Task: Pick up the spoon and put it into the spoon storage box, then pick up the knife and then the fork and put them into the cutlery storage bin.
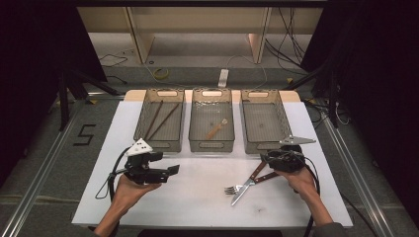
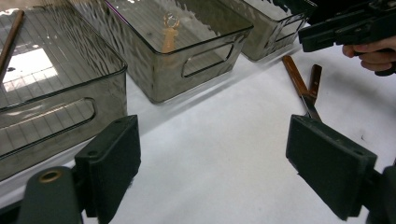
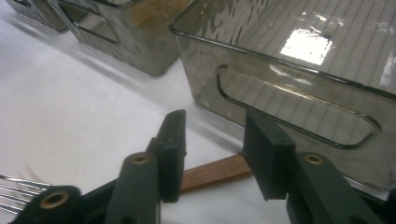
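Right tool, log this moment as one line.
right tool: open, straddling wooden handle | left tool: open | fork: on table

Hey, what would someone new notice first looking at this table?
Three smoky bins stand in a row at the far edge: the left bin holds chopsticks, the middle bin a small wooden-handled utensil. Nearer, the right gripper straddles a wooden handle of the fork and knife lying crossed on the white table.
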`<state>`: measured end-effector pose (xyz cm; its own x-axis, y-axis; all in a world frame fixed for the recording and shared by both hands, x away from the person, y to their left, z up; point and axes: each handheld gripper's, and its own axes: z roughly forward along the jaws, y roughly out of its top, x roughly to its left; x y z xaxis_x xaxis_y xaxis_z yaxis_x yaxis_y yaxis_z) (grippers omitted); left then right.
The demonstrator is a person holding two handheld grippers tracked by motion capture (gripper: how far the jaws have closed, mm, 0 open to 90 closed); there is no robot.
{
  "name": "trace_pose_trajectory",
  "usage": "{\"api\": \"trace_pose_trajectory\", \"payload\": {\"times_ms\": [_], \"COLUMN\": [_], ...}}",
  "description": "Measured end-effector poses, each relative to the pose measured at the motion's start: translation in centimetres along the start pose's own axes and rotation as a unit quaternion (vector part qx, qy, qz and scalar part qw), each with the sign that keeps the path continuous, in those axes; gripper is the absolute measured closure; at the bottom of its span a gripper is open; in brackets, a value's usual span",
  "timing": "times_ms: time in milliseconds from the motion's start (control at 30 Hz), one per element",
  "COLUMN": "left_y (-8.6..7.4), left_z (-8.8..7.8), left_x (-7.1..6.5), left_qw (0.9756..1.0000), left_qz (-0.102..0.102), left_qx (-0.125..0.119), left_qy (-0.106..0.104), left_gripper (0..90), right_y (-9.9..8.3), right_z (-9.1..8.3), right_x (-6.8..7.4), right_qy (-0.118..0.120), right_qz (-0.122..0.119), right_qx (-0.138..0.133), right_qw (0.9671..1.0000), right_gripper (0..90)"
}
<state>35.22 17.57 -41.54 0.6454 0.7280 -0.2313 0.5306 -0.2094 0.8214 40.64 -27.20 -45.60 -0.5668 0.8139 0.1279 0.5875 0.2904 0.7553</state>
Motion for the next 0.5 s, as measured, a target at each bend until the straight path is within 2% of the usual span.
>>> {"api": "trace_pose_trajectory", "payload": {"times_ms": [367, 500], "left_y": [-0.3, -0.3], "left_z": [-0.4, -0.6], "left_x": [0.1, 0.1], "left_qw": [1.0000, 1.0000], "left_qz": [0.003, 0.002], "left_qx": [0.002, -0.002], "left_qy": [0.005, 0.007], "left_gripper": [17.2, 17.2], "right_y": [0.3, 0.3], "right_z": [1.1, 1.4], "right_x": [0.1, 0.2], "right_qy": [-0.001, 0.003], "right_qz": [-0.019, -0.024], "right_qx": [0.022, 0.031], "right_qw": [0.9996, 0.9992], "right_gripper": [77.7, 80.3]}}
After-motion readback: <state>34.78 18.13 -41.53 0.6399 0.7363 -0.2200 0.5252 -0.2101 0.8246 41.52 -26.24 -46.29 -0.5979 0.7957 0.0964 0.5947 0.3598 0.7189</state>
